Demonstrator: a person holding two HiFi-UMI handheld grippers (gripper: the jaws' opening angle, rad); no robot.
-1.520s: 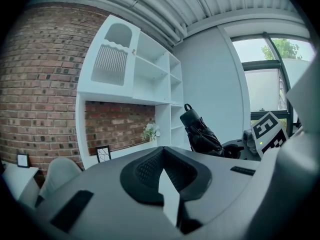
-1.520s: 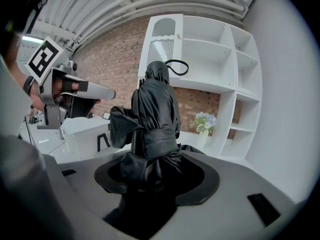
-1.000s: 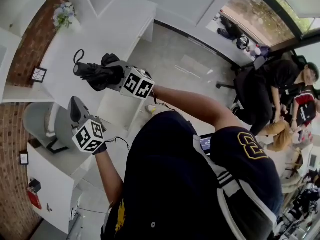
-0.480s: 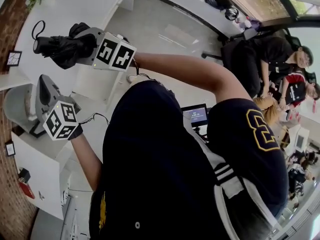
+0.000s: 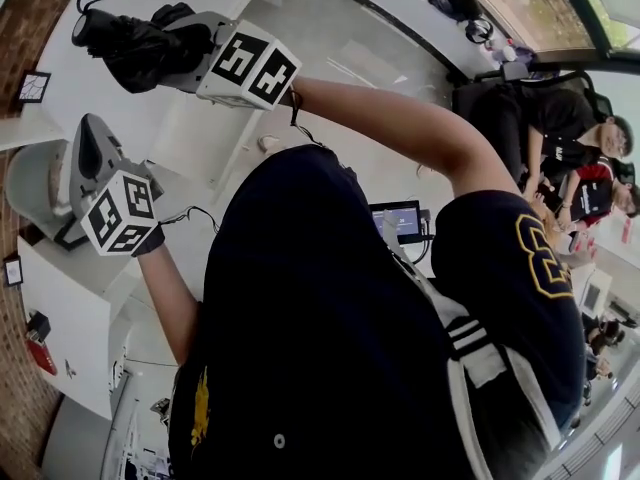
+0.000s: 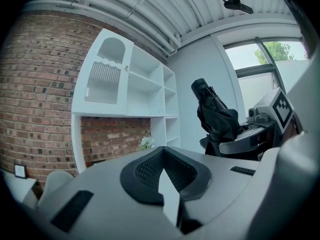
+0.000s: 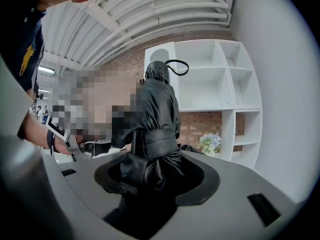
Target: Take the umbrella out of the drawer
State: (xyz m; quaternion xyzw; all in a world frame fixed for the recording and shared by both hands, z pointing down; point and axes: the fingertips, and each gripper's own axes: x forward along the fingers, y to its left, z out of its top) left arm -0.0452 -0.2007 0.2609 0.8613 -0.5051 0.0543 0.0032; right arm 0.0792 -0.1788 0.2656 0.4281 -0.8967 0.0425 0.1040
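Observation:
A folded black umbrella [image 5: 135,43] with a wrist loop at its end is clamped in my right gripper [image 5: 190,46], raised toward the upper left of the head view. In the right gripper view the umbrella [image 7: 157,114] stands up out of the jaws of the right gripper [image 7: 155,179], its strap wrapped round the cloth. My left gripper [image 5: 90,148] hangs lower and nearer, jaws together with nothing in them. In the left gripper view, past the left gripper [image 6: 167,184], the umbrella [image 6: 215,119] shows in the right gripper [image 6: 250,141]. No drawer is in view.
A white shelf unit [image 6: 130,84] [image 7: 215,79] stands against a brick wall, with a small bunch of flowers [image 6: 146,143] beneath it. A grey chair [image 5: 30,188] is under my left gripper. Seated people [image 5: 570,138] and a laptop [image 5: 400,218] are at the right.
My right gripper has risen with the umbrella toward the top of the head view. My left gripper has shifted only slightly upward.

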